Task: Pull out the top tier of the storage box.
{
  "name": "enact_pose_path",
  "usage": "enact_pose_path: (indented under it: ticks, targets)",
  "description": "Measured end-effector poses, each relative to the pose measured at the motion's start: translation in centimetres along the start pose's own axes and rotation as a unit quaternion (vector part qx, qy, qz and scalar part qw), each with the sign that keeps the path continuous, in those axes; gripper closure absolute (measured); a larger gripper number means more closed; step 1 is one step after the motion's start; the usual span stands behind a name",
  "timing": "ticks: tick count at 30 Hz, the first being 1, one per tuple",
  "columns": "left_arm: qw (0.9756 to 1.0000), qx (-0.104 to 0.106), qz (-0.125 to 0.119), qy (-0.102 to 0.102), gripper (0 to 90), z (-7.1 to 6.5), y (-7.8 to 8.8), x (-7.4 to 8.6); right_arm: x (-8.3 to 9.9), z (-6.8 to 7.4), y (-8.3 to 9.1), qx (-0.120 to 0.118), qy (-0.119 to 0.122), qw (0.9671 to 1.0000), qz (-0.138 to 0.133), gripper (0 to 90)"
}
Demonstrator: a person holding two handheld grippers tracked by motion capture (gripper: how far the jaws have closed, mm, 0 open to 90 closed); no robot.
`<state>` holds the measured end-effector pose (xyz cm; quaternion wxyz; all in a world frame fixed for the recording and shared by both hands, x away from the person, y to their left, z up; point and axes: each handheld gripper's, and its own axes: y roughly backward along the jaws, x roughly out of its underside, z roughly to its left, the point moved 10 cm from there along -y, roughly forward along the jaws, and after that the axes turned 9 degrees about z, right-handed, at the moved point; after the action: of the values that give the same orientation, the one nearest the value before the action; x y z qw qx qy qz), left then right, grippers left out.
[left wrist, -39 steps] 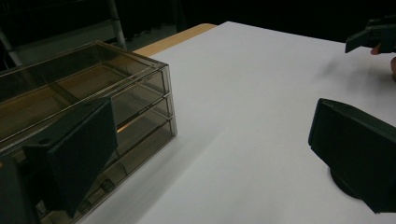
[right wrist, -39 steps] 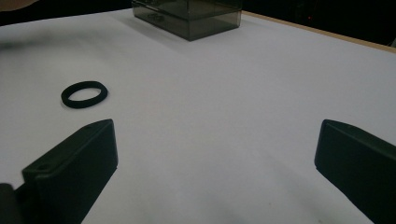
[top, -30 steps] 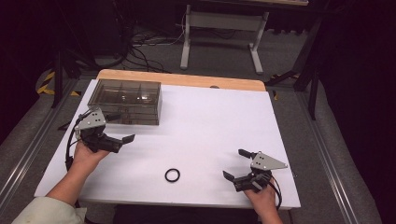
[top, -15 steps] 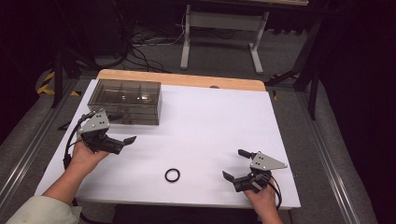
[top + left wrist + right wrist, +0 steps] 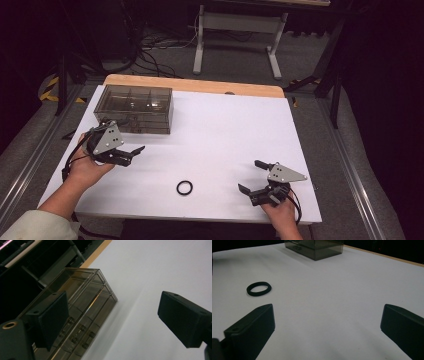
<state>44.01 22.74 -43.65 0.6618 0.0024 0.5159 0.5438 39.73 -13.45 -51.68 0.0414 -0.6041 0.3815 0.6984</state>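
White table (image 5: 215, 125) bears black ring (image 5: 184, 188) near right claw (image 5: 254, 179), apart.

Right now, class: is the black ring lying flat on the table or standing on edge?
Lying flat: the ring rests on the white table, hole facing up, clear of both tongs.

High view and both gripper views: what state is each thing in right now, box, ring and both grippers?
Smoky clear box: lid closed, upright at the table's far left, untouched.
Black ring: lying flat on the white table, free of both grippers.
Left gripper: open, nothing between its jaws, which have just been closing a little, beside the box.
Right gripper: open, empty, jaws wide, apart from the ring.
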Motion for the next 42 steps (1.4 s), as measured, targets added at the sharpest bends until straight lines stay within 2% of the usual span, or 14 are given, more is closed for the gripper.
enact_pose_path:
  ticks: [3,4,10,26,29,30,31,33,35,36,38,39,41,42]
  targets:
    - [0.9997,-0.017,0.009,-0.012,12.3,0.1,0.0,0.1,0.0,0.0,0.0,0.0,0.0,1.0,0.001,0.0]
    - [0.9991,-0.034,0.011,-0.023,12.3,0.3,0.1,0.0,0.0,0.0,0.0,-0.001,0.0,1.0,0.001,0.0]
    - [0.997,-0.064,0.011,-0.041,14.7,0.7,0.4,0.1,0.1,0.1,-0.1,-0.001,0.001,1.0,0.002,0.0]
    - [0.9895,-0.122,0.037,-0.067,14.2,1.4,0.0,1.0,0.1,0.1,-0.1,-0.003,0.001,1.0,0.004,0.0]
    - [0.9848,-0.144,0.05,-0.084,14.3,1.6,-0.3,1.4,0.1,0.2,-0.1,-0.006,0.001,1.0,0.003,0.0]
    - [0.9848,-0.144,0.05,-0.084,14.6,1.6,-0.3,1.4,0.1,0.2,-0.1,-0.006,0.001,1.0,0.003,0.0]
    - [0.9832,-0.15,0.053,-0.089,15.7,1.6,-0.4,1.6,0.1,0.2,-0.1,-0.006,0.001,1.0,0.004,0.0]
    - [0.9774,-0.172,0.062,-0.106,17.2,1.9,-0.5,1.8,0.1,0.2,-0.1,-0.007,0.001,1.0,0.004,0.0]
    - [0.9759,-0.178,0.066,-0.108,18.4,1.9,-0.5,2.0,0.1,0.2,-0.1,-0.007,0.001,1.0,0.004,0.0]
    - [0.9715,-0.19,0.074,-0.12,20.6,2.0,-0.5,2.3,0.1,0.2,-0.1,-0.007,0.001,1.0,0.004,0.0]
    - [0.9685,-0.199,0.079,-0.126,22.2,2.2,-0.6,2.4,0.1,0.2,-0.1,-0.007,0.0,1.0,0.004,0.0]
    - [0.9685,-0.199,0.079,-0.126,22.5,2.2,-0.6,2.4,0.1,0.2,-0.1,-0.007,0.0,1.0,0.004,0.0]
    - [0.966,-0.208,0.084,-0.128,23.7,2.2,-0.7,2.7,0.1,0.2,-0.1,-0.008,0.0,1.0,0.004,0.0]
    - [0.9609,-0.222,0.091,-0.139,25.2,2.3,-0.7,2.8,0.1,0.2,-0.1,-0.008,0.0,1.0,0.004,0.0]
